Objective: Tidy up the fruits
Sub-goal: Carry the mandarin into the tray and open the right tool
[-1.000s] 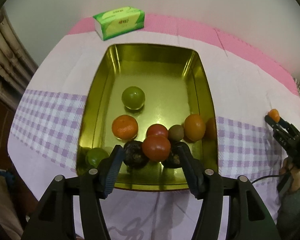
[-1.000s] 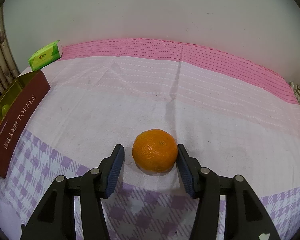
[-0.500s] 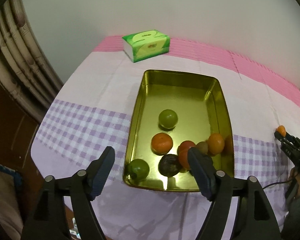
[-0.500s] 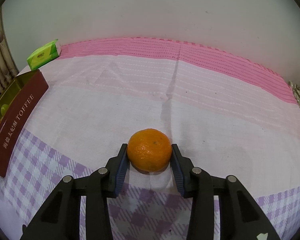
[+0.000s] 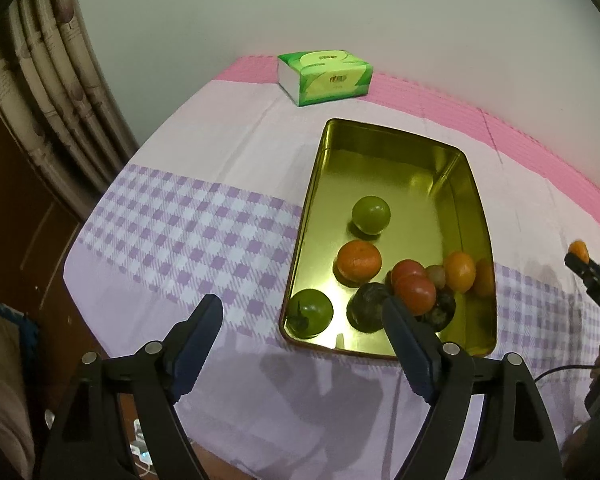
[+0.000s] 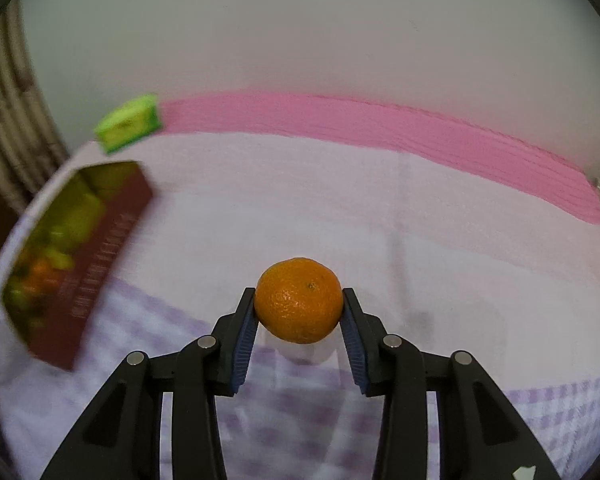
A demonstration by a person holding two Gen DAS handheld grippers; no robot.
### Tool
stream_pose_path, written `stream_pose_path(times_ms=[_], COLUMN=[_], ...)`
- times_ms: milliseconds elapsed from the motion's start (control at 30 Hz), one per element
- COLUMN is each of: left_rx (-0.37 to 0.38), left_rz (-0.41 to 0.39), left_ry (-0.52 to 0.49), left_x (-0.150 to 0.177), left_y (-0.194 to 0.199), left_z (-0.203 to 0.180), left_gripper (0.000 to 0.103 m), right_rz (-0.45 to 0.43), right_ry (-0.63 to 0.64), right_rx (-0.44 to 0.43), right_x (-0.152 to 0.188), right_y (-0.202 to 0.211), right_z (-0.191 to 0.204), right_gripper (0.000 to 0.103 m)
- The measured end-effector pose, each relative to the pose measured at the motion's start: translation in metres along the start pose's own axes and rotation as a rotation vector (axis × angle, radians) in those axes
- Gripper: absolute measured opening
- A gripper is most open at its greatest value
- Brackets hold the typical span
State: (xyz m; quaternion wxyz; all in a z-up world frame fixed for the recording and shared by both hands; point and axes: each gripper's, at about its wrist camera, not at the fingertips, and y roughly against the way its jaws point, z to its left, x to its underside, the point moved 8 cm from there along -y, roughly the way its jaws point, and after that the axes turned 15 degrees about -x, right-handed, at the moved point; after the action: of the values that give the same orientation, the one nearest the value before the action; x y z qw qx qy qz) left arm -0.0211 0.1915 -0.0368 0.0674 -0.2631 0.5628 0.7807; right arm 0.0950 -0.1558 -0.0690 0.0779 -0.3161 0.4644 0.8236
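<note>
tangerine (image 6: pixel 299 300) now lifted off cloth (image 6: pixel 420 240) by right tongs (image 6: pixel 299 312).

Gold tin (image 5: pixel 466 184), orange mandarin (image 6: pixel 299 301), green tissue pack (image 5: pixel 325 76), purple-checked cloth (image 5: pixel 188 232).

Looks like a home room. Table under a pink-and-lilac checked cloth (image 5: pixel 188 232), green tissue pack (image 5: pixel 324 76) at the far edge, gold toffee tin (image 5: pixel 384 168) reused for fruit, patterned curtain (image 5: pixel 48 92) on the left, plain wall behind.
</note>
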Motion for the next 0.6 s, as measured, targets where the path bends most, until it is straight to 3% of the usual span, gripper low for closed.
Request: stream_pose_path(times_ms=[200,333,600], left_rx=[0.004,-0.020,-0.057], left_rz=[0.024,0.031,0.040], left_ry=[0.038,0.068,0.092], left_x=[0.007,0.010,0.011], left_y=[-0.003,-0.006,-0.012], left_z=[0.009,0.018,0.027], left_gripper=[0.082,0.082,0.082], right_rz=[0.032,0.073,0.155], right_ry=[0.138,0.209,0.268], right_rx=[-0.148,-0.189,-0.220], right_x=[-0.021,-0.024,-0.014], right_y=[-0.017,-0.040,-0.083], right_z=[0.096,0.140,0.184], right_gripper=[0.038,0.038,0.038])
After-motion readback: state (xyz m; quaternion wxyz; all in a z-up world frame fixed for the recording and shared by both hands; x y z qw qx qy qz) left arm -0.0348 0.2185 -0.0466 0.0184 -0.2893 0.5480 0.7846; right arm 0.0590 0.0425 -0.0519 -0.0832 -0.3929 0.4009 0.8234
